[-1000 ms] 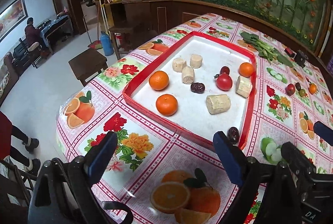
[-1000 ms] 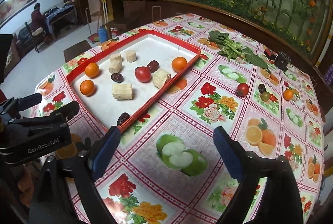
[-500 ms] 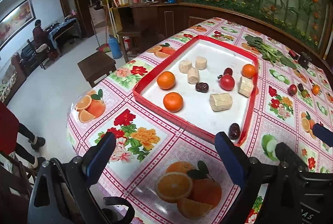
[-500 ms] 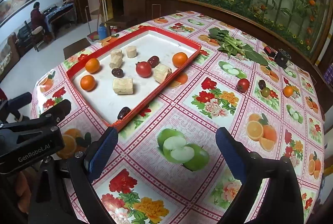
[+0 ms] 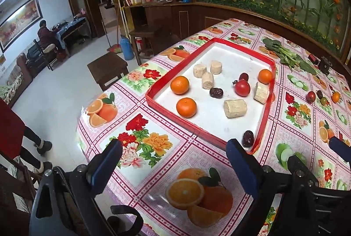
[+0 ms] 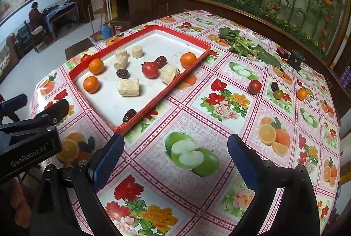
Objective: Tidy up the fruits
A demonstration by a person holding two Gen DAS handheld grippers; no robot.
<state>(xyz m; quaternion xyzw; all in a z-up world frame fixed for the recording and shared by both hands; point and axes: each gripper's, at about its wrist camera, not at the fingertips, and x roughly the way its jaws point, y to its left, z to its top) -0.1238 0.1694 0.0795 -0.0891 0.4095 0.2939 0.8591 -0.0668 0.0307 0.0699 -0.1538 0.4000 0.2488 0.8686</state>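
Note:
A red-rimmed white tray lies on the fruit-print tablecloth. It holds three oranges, a tomato, dark dates and several pale cut stalk pieces. Loose on the cloth to the right are a tomato, a date, a green-red fruit and a small orange. My left gripper is open and empty before the tray's near edge. My right gripper is open and empty over a printed apple.
Leafy greens and a small black box lie at the table's far side, before a wooden ledge with artificial flowers. A stool stands on the floor left of the table. A person sits at a far desk.
Both grippers have drawn back a little from the tray, which now sits further away in both views. Their jaws stay open. Nothing on the table has moved.

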